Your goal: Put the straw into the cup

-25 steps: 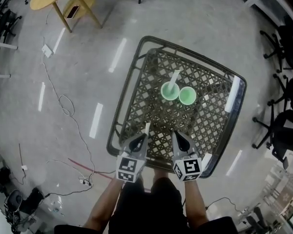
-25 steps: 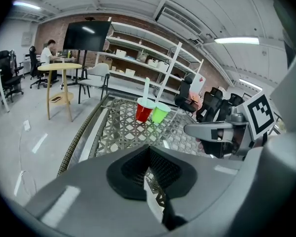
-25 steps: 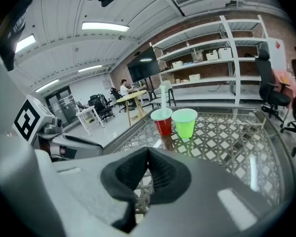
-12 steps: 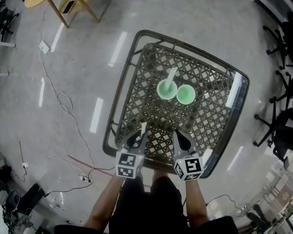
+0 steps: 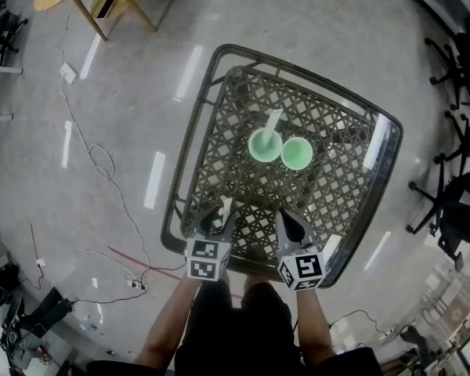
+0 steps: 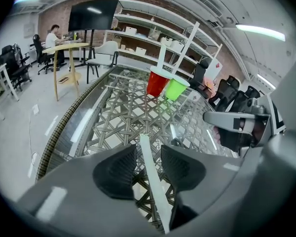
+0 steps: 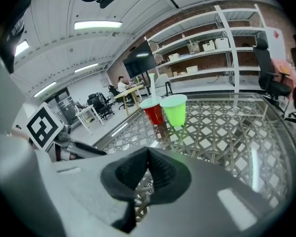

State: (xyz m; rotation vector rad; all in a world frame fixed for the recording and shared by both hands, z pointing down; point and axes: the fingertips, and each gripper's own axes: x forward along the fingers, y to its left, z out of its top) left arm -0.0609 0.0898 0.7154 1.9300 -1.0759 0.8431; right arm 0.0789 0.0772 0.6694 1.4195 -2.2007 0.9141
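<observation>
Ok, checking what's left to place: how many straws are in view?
2. One straw stands in the red cup; the other straw sits between the left tongs, whose jaws have just been opening. None seems hidden.

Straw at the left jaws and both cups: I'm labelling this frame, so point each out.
straw (image 6: pixel 151 174), left gripper view, mid-length, between the jaws.
red cup (image 6: pixel 156 84), left gripper view, side wall.
green cup (image 6: pixel 174 90), left gripper view, side wall.
</observation>
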